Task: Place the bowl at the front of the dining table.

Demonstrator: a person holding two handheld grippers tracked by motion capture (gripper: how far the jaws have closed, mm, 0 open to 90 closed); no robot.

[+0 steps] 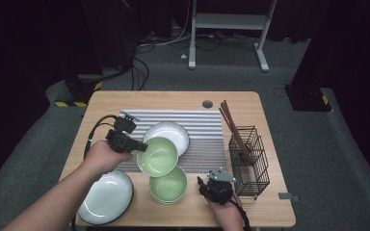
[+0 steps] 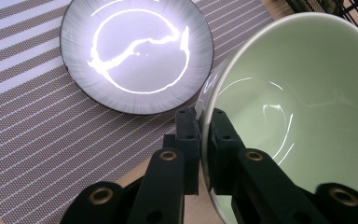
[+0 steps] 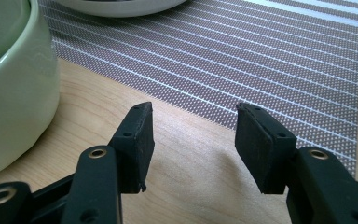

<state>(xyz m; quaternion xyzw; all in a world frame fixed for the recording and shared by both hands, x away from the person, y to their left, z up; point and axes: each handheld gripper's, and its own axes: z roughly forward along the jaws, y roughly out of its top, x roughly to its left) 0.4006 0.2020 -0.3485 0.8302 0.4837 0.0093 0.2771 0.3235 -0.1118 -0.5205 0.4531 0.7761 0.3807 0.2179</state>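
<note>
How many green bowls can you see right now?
2, perhaps more. One green bowl is tilted, its rim pinched by the left gripper above the striped mat. The other, green bowl stack, sits on the table and may hold nested bowls.

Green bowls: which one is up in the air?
The green bowl pinched at its rim by the left gripper is lifted and tilted above the striped mat. The other green bowls sit stacked on the table.

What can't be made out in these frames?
- Green stack, high view: bowl count too small to tell.
- Held green bowl, left gripper view: far rim cut off by the frame edge.
- Wire basket, high view: contents besides chopsticks too small.
</note>
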